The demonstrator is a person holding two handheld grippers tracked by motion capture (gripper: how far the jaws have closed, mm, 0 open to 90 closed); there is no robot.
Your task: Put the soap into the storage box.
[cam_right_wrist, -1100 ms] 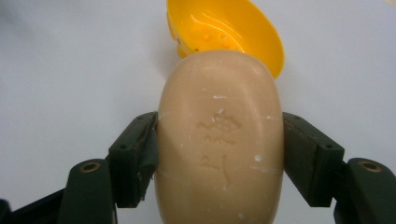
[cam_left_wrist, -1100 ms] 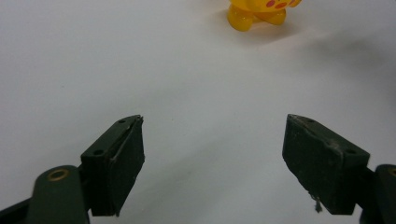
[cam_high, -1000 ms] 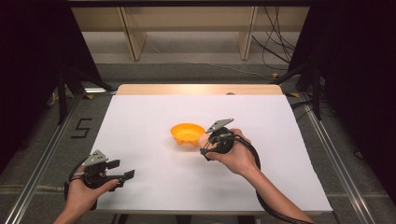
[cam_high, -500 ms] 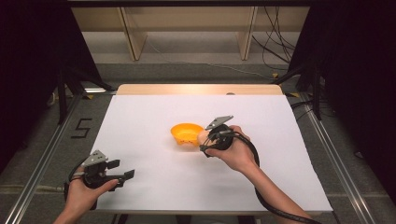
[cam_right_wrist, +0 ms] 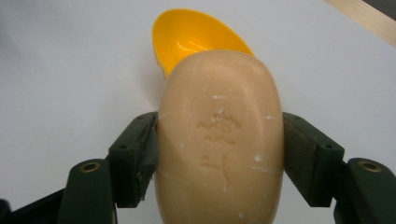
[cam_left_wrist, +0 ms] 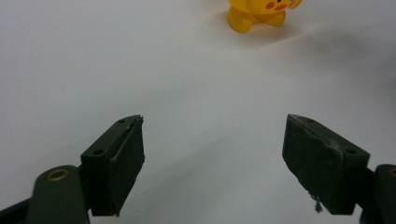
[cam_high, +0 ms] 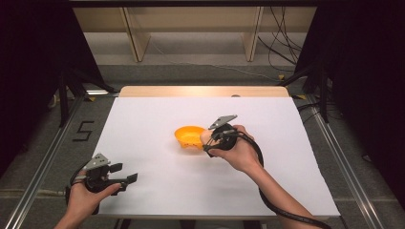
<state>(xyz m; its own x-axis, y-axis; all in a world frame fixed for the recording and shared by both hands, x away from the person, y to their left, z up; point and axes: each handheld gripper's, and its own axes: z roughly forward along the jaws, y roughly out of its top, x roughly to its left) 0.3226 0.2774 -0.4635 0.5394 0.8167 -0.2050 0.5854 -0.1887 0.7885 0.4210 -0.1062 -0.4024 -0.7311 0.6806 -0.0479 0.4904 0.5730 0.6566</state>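
Desk (cam_high: 157, 119) covered by a white sheet, seen from above. Right gripper (cam_high: 208, 143) just right of centre, held in the person's right hand (cam_high: 239, 152), fingers (cam_right_wrist: 133, 158) clenched on either side of a beige oval soap bar (cam_right_wrist: 222, 140) with an embossed mark on its upper face. Orange bowl-shaped dish (cam_high: 189, 137) at about 9 o'clock of the right gripper, touching or nearly touching it in the high view; in the right gripper view, the dish (cam_right_wrist: 196, 39) at 12 o'clock beyond the soap, partly hidden behind it, hollow side up. Left gripper (cam_high: 125, 177) at the desk's 7 o'clock corner, held in the left hand (cam_high: 86, 198), fingers (cam_left_wrist: 116, 163) released and spread wide over bare white sheet, nothing between them. In the left gripper view, yellow feet and rounded underside of the dish (cam_left_wrist: 261, 11), with orange spots, at 12 o'clock, cut off by the upper edge. Black cable (cam_high: 282, 210) trailing from the right gripper along the forearm.
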